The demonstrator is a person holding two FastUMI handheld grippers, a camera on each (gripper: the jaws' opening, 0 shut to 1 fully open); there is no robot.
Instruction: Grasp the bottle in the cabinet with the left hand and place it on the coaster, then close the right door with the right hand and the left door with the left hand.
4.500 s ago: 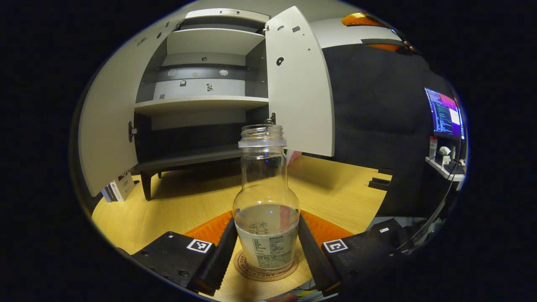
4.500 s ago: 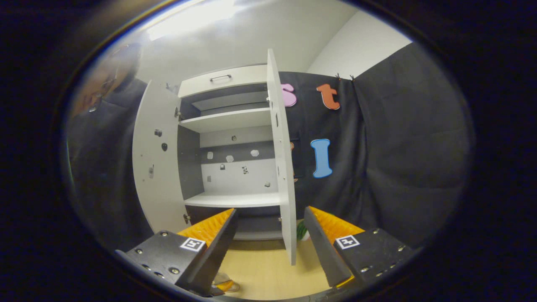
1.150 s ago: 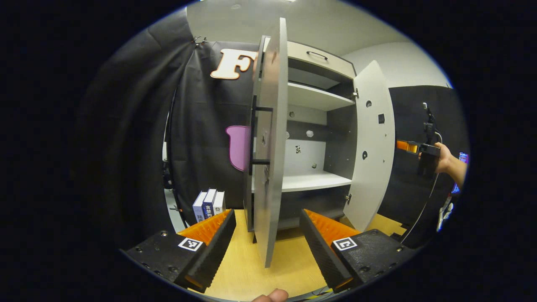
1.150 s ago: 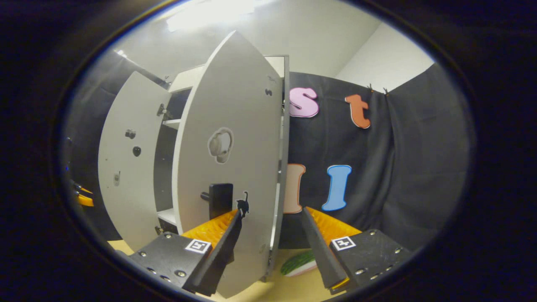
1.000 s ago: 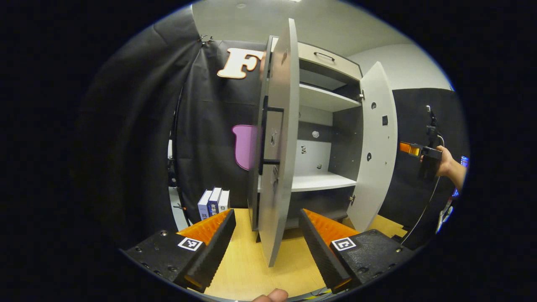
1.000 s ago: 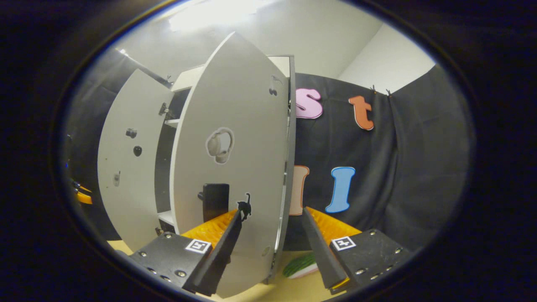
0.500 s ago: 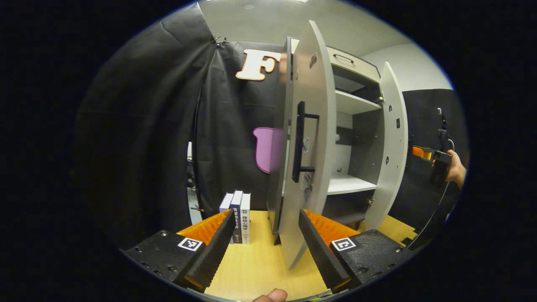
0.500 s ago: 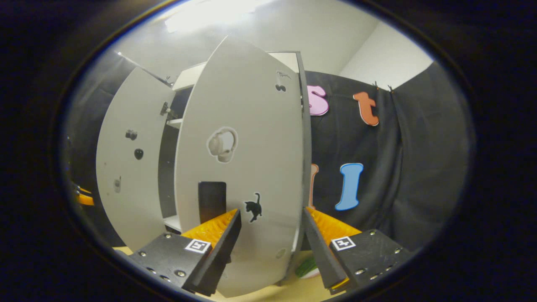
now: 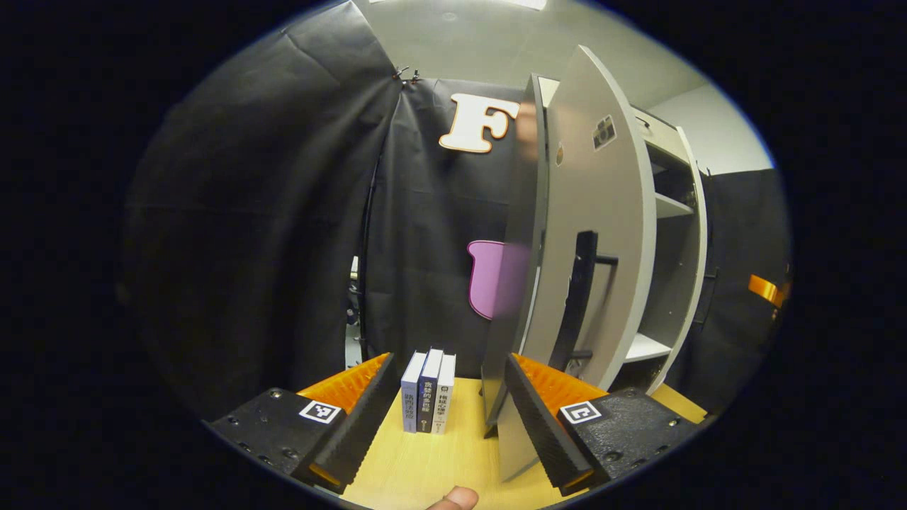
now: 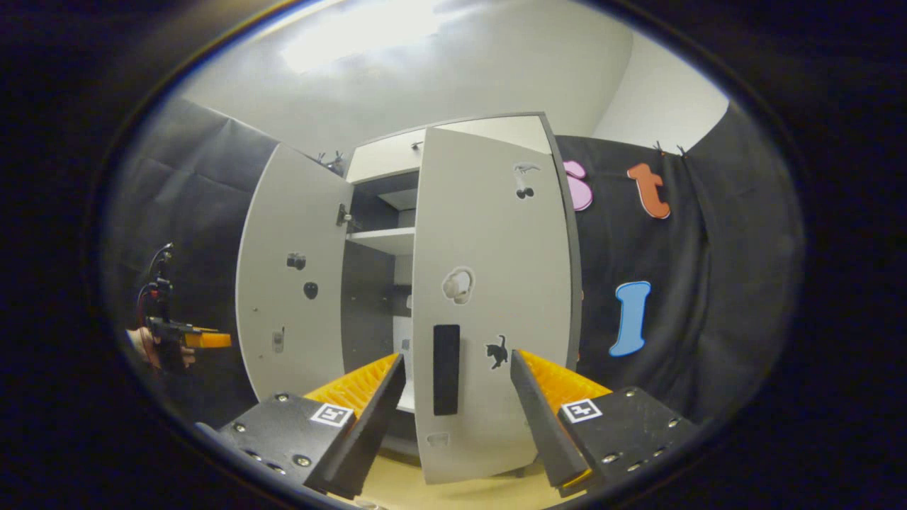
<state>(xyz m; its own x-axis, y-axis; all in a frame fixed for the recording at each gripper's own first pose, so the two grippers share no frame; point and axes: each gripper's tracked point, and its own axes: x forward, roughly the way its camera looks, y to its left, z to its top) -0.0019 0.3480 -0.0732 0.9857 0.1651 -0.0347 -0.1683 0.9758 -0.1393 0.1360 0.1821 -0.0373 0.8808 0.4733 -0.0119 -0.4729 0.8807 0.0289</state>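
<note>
1. The right door (image 10: 489,304) is swinging toward the cabinet (image 10: 453,138): half a second ago it was showing edge-on at a slant, and now its front, with the black handle (image 10: 446,368), is facing the right gripper (image 10: 457,397) almost squarely. It is not yet flush; a gap beside the cabinet's shelf (image 10: 379,239) is still showing.
2. The right gripper's jaws are standing wide open on either side of the handle, gripping nothing; whether they are touching the door I cannot tell.
3. The left gripper (image 9: 446,400) is moving round the left door (image 9: 595,241), now facing its outer side and handle (image 9: 577,304); its jaws are open and empty too.
4. The bottle and coaster are not visible now; I judge that step done, since the bottle was sitting on the coaster earlier.
5. Remaining, in my judgement: finishing the right door, then pushing the left door shut.
6. Books (image 9: 427,389) are standing on the worktop (image 9: 425,467) left of the cabinet.
</note>
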